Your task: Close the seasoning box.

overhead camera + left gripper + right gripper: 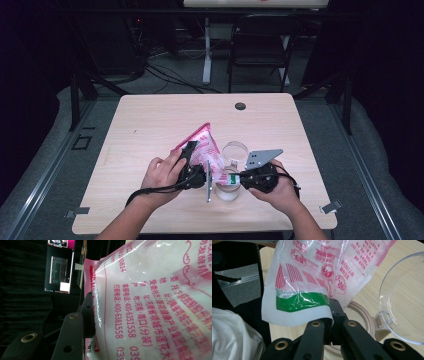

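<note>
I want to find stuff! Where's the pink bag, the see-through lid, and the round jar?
pink bag (204,142), high view, printed side.
see-through lid (404,300), right gripper view, clear middle.
round jar (362,312), right gripper view, beige rim.

Recording lab or studio, not a home. Black curtains (385,60) close off the dark sides. One pale wooden surface (150,130) stands on grey carpet, floor rails (40,175) beside it. Behind: loose cables (165,70), folding chair (260,45), lit monitor (60,272) in the dark.
</note>
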Demonstrator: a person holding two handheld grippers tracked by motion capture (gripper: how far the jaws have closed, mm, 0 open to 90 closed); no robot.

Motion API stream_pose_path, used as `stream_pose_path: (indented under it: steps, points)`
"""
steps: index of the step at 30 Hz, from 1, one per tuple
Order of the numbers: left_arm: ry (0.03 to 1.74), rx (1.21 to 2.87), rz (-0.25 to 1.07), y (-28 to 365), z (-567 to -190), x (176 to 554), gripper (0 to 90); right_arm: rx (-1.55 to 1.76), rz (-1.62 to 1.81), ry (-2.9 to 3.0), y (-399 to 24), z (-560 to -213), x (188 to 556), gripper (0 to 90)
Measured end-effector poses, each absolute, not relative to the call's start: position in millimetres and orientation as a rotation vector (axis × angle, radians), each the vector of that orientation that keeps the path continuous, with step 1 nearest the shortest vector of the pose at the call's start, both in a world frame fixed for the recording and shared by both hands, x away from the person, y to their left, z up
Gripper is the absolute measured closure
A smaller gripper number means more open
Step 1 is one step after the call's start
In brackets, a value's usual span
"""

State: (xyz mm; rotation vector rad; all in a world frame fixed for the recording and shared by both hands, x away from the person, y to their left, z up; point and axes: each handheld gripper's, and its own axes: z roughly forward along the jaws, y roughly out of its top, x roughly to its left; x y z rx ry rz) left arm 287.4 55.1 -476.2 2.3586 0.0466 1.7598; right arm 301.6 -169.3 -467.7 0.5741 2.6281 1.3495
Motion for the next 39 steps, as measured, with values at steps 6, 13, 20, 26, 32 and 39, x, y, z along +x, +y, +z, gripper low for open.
stream_pose_path:
  steps: [6, 13, 20, 26, 32, 39]
  points:
    - [0.032, 2.359, 1.763, 54.5, -477.6, 287.8, 60.8, 0.581, 1.343, 2.633, -169.1, -469.9, 302.6, 90.0]
    - [0.032, 2.354, 1.767, 53.9, -478.0, 287.2, 60.8, 0.583, 1.336, 2.638, -169.3, -471.1, 303.4, 90.0]
    - [0.024, 2.346, 1.779, 53.5, -477.9, 286.3, 60.8, 0.590, 1.332, 2.640, -169.4, -472.2, 303.9, 90.0]
    - [0.023, 2.338, 1.783, 53.8, -477.5, 285.8, 60.8, 0.590, 1.332, 2.640, -169.4, -472.6, 304.1, 90.0]
    - [0.024, 2.339, 1.781, 53.8, -476.6, 285.4, 60.8, 0.590, 1.334, 2.640, -169.0, -472.8, 304.1, 90.0]
    - [0.021, 2.338, 1.788, 53.3, -475.1, 284.8, 60.9, 0.590, 1.330, 2.640, -169.2, -472.6, 304.1, 90.0]
